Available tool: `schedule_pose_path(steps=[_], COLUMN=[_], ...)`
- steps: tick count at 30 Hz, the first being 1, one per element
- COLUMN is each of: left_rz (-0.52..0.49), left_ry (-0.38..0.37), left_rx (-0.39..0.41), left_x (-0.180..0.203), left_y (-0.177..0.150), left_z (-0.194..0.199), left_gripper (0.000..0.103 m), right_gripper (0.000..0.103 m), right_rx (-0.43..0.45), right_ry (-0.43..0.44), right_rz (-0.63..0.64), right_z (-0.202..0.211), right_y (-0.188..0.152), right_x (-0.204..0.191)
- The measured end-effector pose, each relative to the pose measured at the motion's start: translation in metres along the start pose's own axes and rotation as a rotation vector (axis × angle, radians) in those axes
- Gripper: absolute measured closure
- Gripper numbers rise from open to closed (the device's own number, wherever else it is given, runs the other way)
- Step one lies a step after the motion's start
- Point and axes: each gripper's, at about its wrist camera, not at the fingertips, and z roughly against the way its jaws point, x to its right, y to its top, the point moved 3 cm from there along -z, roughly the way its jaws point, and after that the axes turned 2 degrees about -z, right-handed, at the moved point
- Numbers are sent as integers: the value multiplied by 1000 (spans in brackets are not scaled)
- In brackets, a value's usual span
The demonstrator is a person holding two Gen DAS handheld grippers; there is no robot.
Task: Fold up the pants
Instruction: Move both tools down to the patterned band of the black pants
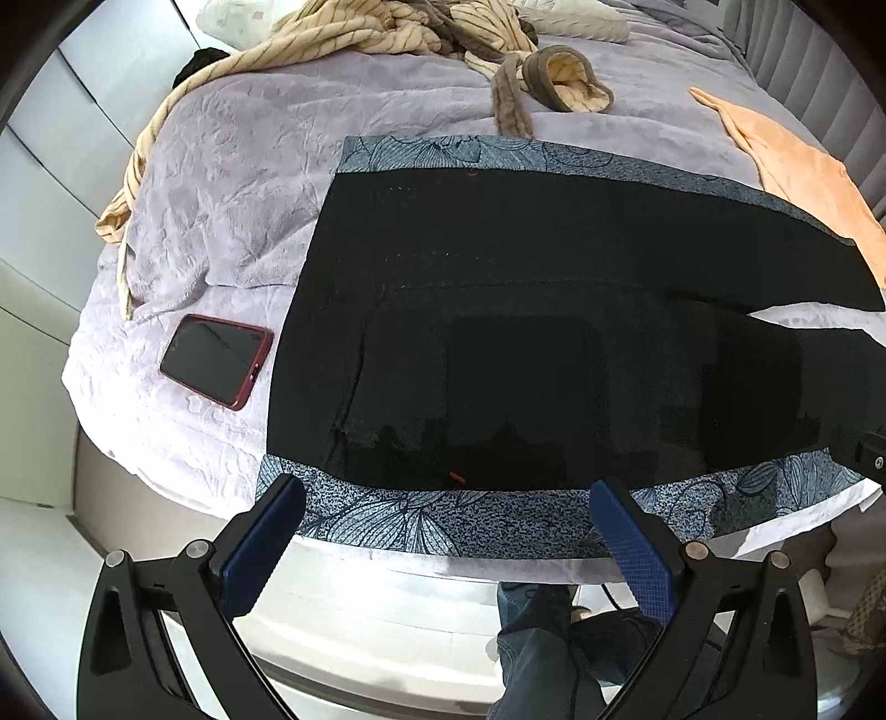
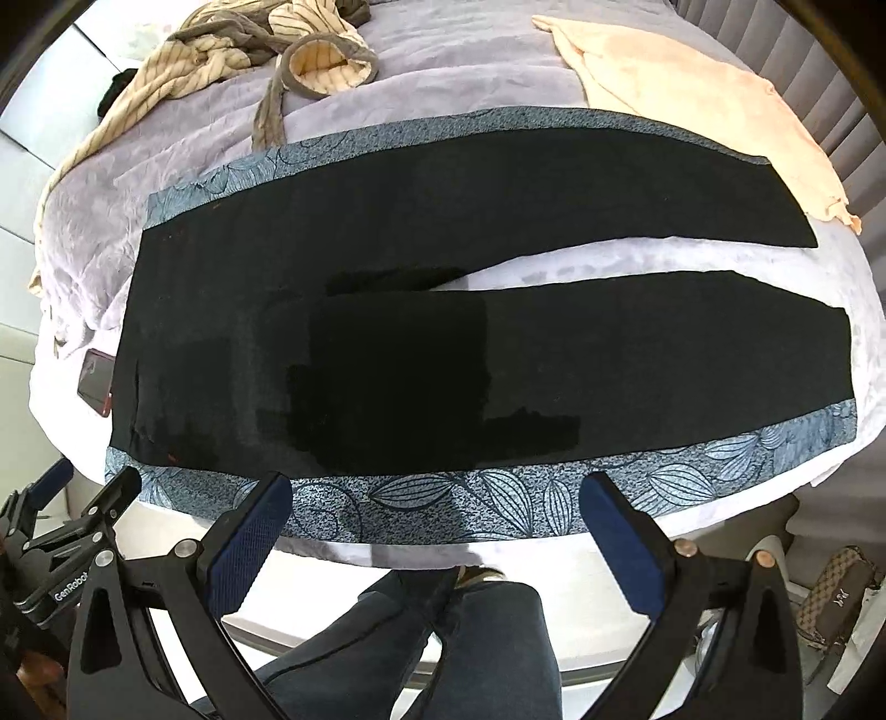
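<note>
Black pants [image 1: 526, 310] with blue-grey leaf-patterned side stripes lie flat on a lilac bed [image 1: 232, 210], waist to the left, both legs spread to the right. The right wrist view shows them whole [image 2: 443, 332] with a gap of sheet between the legs. My left gripper [image 1: 448, 498] is open and empty, hovering at the near stripe by the waist end. My right gripper [image 2: 437, 493] is open and empty, over the near stripe [image 2: 443, 498] at mid-leg. The left gripper also shows at the lower left of the right wrist view [image 2: 83, 498].
A red-cased phone [image 1: 219, 360] lies on the bed left of the waistband. Striped cream clothes [image 1: 343, 33] are heaped at the far side. A peach towel [image 2: 692, 99] lies far right. The person's legs in jeans [image 2: 443, 637] stand below the bed edge. A patterned bag [image 2: 841, 592] sits on the floor right.
</note>
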Motion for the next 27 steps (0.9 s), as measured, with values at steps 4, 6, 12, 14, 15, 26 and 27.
schedule_pose_path(steps=[4,6,12,14,15,26,27], left_rz=[-13,-14,9,9,9,18,19], left_ry=[7,8,5,9,9,4,4], left_rx=[6,9,-4,1,3,8,7], left_x=[4,4,3,4,4,6,6], left_y=[-1,-2,-3,-4,-4,-8,-8], left_z=[3,4,0,0,1,-2,-2], left_gripper=[0,0,0,0,0,0,0], right_gripper=[0,0,0,0,0,0,0], right_rx=[6,5,7,8,9,16,16], right_ry=[-4,-10,-14,-15,-17,-31,-31], right_rz=[2,5,8,17,18,19,21], right_z=[2,2,3,4,5,5,4], right_y=[-2,-3,-5,-6,-6,-9,-9], right_x=[1,1,0,0,0,-1,0])
